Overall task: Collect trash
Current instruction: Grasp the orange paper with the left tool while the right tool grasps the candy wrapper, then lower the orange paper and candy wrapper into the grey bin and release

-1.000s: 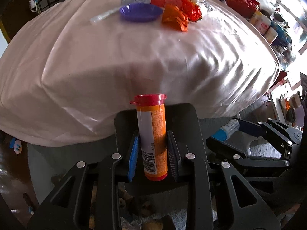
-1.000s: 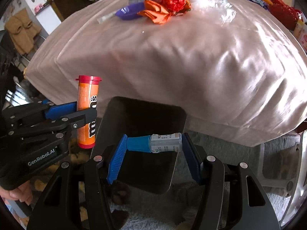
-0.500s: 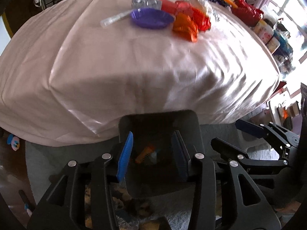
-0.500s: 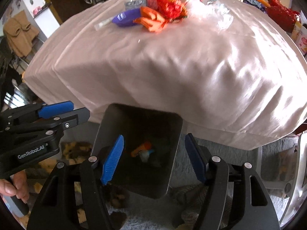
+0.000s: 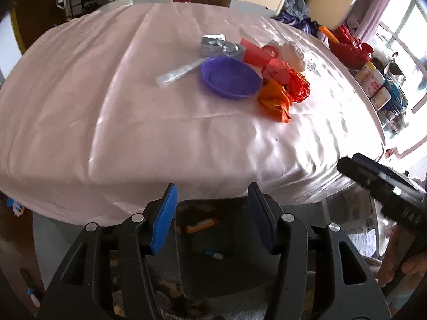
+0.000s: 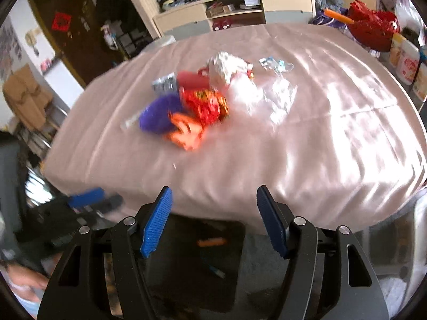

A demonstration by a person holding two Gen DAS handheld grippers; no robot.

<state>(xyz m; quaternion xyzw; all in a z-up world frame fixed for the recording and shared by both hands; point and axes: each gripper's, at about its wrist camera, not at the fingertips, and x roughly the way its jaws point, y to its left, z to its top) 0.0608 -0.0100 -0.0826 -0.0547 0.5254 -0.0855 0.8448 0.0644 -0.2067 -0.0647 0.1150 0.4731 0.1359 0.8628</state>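
Left wrist view: left gripper [image 5: 212,208] empty, jaws just widened and standing apart above dark bin [image 5: 240,274] on floor at table's edge, with orange tube [image 5: 202,225] and small blue-capped tube [image 5: 213,254] lying apart inside. Right wrist view: right gripper [image 6: 214,210] also apart and empty, jaws lately narrowed a little. Farther off on pink tablecloth [image 5: 106,93]: empty purple dish [image 5: 230,76], touched by clear wrapper [image 5: 179,72], orange wrapper [image 5: 275,101] and red wrapper [image 5: 297,85].

tube [image 5: 202,225] in bin [image 5: 234,274], bin before table [image 5: 80,101]
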